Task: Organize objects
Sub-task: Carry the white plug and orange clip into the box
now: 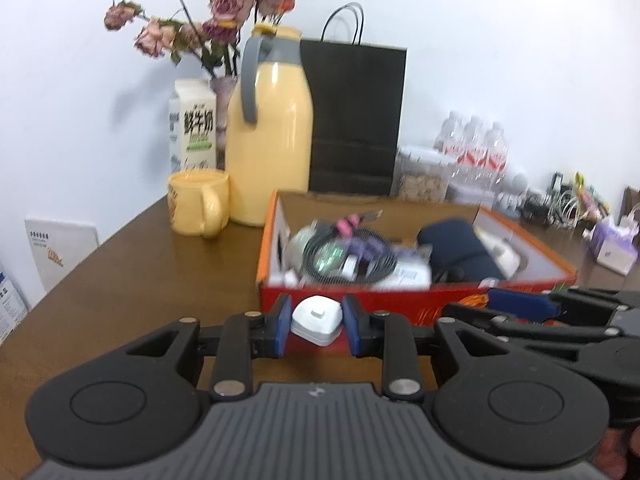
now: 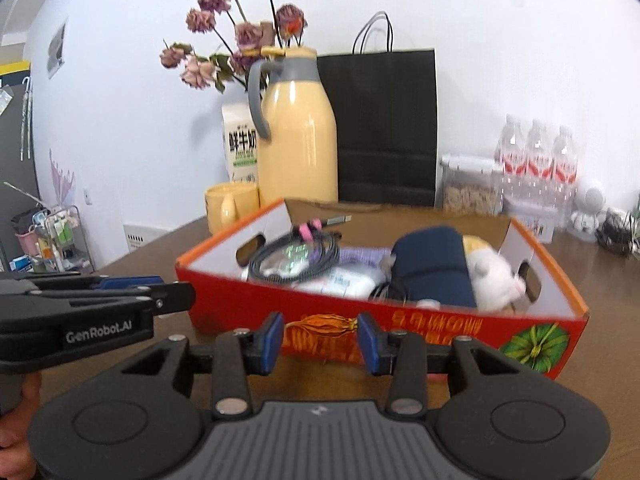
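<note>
A red and orange cardboard box (image 1: 360, 300) stands on the brown table (image 1: 140, 280). It holds a coiled black cable (image 1: 340, 256), a navy pouch (image 1: 460, 252) and a white plush toy (image 2: 492, 276). Just in front of the box's near wall, my left gripper (image 1: 318, 305) is shut on a small white charger plug (image 1: 316, 320), which its blue pads press from both sides. My right gripper (image 2: 321, 322) is also at the box's near wall (image 2: 240, 308), to the right of the left one. It is open, and nothing sits between its pads.
Behind the box stand a yellow thermos jug (image 1: 272, 140), a yellow mug (image 1: 196, 204), a milk carton (image 1: 194, 124), a vase of dried roses (image 1: 220, 20) and a black paper bag (image 1: 356, 120). Water bottles (image 2: 536, 152), a clear container (image 2: 468, 188) and a tissue box (image 1: 612, 244) stand at the right.
</note>
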